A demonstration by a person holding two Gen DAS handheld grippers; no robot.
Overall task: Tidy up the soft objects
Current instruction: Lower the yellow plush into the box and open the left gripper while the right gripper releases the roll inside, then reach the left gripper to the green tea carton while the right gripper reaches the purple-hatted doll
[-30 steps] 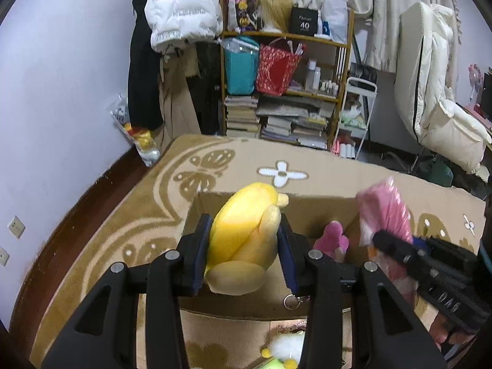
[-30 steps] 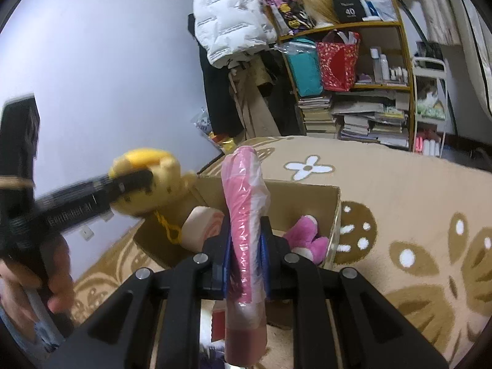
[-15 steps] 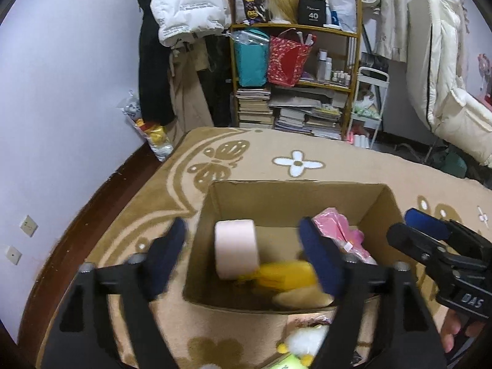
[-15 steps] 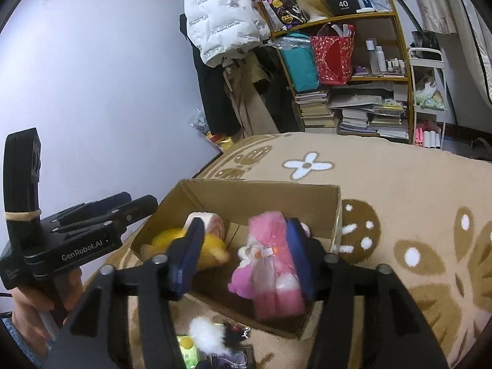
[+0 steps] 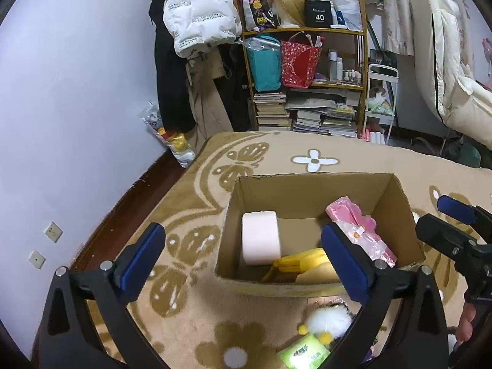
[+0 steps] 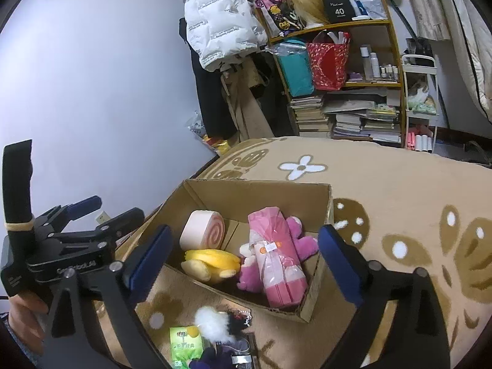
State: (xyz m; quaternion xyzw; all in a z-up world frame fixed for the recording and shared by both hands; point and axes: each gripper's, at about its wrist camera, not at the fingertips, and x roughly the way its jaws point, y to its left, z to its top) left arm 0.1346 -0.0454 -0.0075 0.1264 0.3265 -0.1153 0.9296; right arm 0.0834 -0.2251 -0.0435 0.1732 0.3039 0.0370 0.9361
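An open cardboard box [image 5: 233, 209] [image 6: 326, 203] stands on the rug. In it lie a pink swirl-roll plush [image 5: 260, 237] [image 6: 203, 229], a yellow plush [image 5: 303, 261] [image 6: 212, 261], a pink wrapped bundle [image 5: 359, 230] [image 6: 275, 255] and a magenta plush [image 6: 303, 240]. My left gripper [image 5: 246, 259] is open and empty above the box's near-left side. My right gripper [image 6: 243, 263] is open and empty above the box. On the rug before the box lie a white fluffy toy [image 5: 329, 321] [image 6: 212, 323], a green packet [image 5: 303, 355] [image 6: 186, 343] and a dark toy [image 6: 221, 353].
A cluttered shelf [image 5: 307, 70] with books and bags stands at the back. Coats hang on the wall [image 5: 196, 24]. A white chair [image 5: 452, 86] is at the right. A bag of toys [image 5: 172, 135] sits by the wall. The patterned rug [image 6: 399, 190] spreads all round.
Both grippers have opened. The yellow plush dropped from my left gripper into the box, and the pink bundle dropped from my right gripper into the box. Both grippers have pulled back a little.
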